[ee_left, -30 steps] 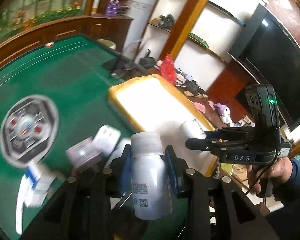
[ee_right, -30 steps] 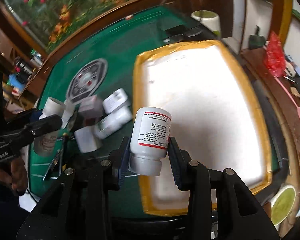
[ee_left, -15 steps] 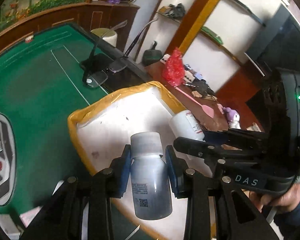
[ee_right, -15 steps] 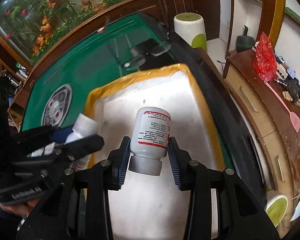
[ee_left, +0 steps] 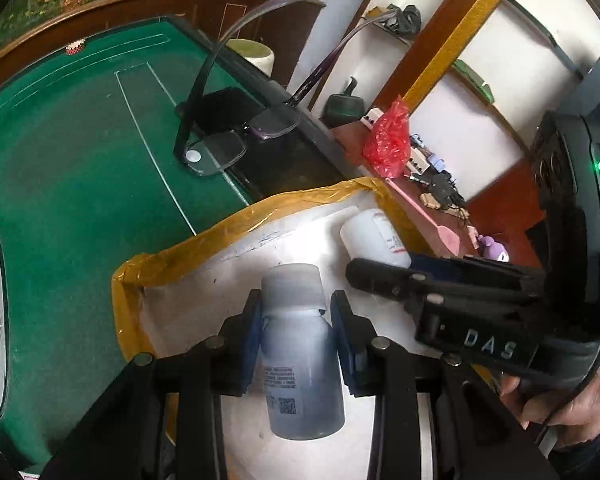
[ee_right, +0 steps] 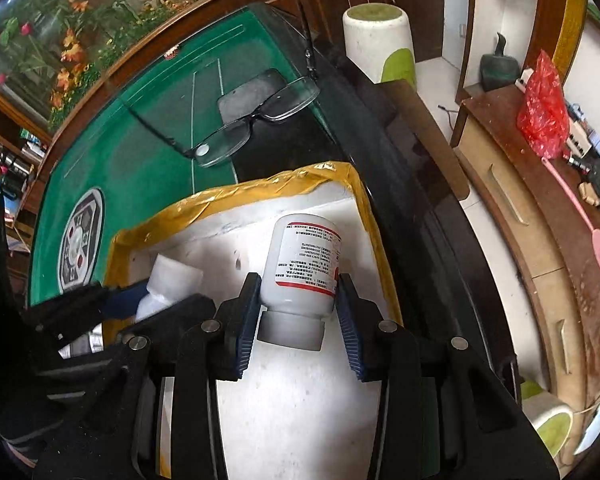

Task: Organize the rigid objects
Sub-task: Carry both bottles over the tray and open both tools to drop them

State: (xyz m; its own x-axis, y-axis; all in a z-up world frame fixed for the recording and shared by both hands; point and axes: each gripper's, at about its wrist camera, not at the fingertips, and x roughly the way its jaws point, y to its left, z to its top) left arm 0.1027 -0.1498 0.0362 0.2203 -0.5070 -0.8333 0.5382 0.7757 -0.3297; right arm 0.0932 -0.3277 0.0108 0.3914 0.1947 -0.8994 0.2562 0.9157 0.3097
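Green felt covered the desk (ee_left: 80, 184); at lower centre, over the white foam box (ee_right: 204, 208), left tongs (ee_left: 296, 320) clenched a grey bottle (ee_left: 300, 360), right tongs (ee_right: 298, 312) a white bottle (ee_right: 304, 264).

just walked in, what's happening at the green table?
A person holds a gripper in each hand. The left gripper is clamped on a plain white bottle, cap forward. The right gripper grips a red-labelled white bottle upside down. Both are over the far end of the white foam box with yellow-taped rim, bottles not yet released. A pair of glasses lies on the table beyond it.
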